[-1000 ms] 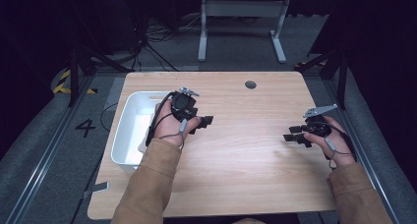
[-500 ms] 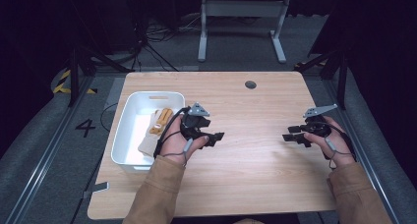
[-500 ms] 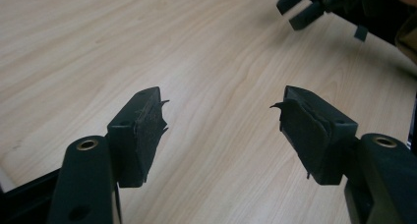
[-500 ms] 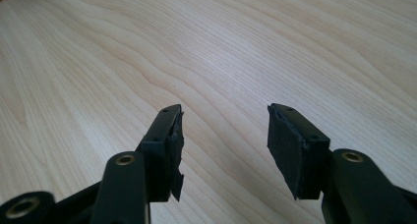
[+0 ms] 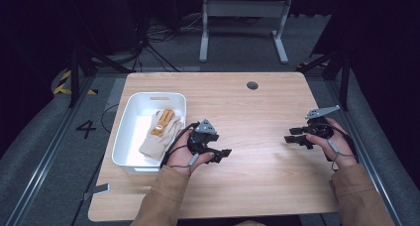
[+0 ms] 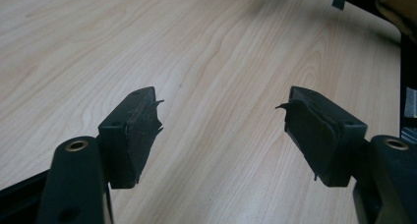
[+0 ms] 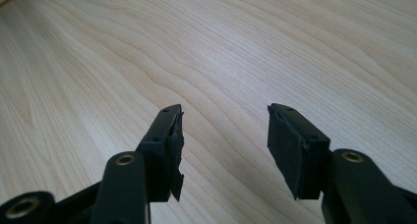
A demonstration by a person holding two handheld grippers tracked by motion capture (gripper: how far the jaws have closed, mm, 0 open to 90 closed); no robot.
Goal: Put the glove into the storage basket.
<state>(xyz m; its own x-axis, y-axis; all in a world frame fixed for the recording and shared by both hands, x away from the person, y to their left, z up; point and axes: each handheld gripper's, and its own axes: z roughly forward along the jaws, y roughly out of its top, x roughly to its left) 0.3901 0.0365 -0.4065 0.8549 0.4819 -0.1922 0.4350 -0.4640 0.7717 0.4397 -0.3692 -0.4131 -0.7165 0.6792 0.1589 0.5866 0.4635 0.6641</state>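
Glove's sitting in the bin, both grippers empty

The cream glove (image 5: 159, 132) with orange patches lies flat inside the white bin (image 5: 130, 118) at the table's (image 5: 257, 176) left edge. Left gripper (image 5: 225, 153) is just right of the bin, low over bare wood, jaws just been opening, nothing between them. Right gripper (image 5: 292, 138) sits well apart near the right edge, jaws spread and empty too.

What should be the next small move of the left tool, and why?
Probably rest it on the table. The glove already lies in the white bin, and the left tool, jaws just opened and empty, sits beside the bin over bare wood.
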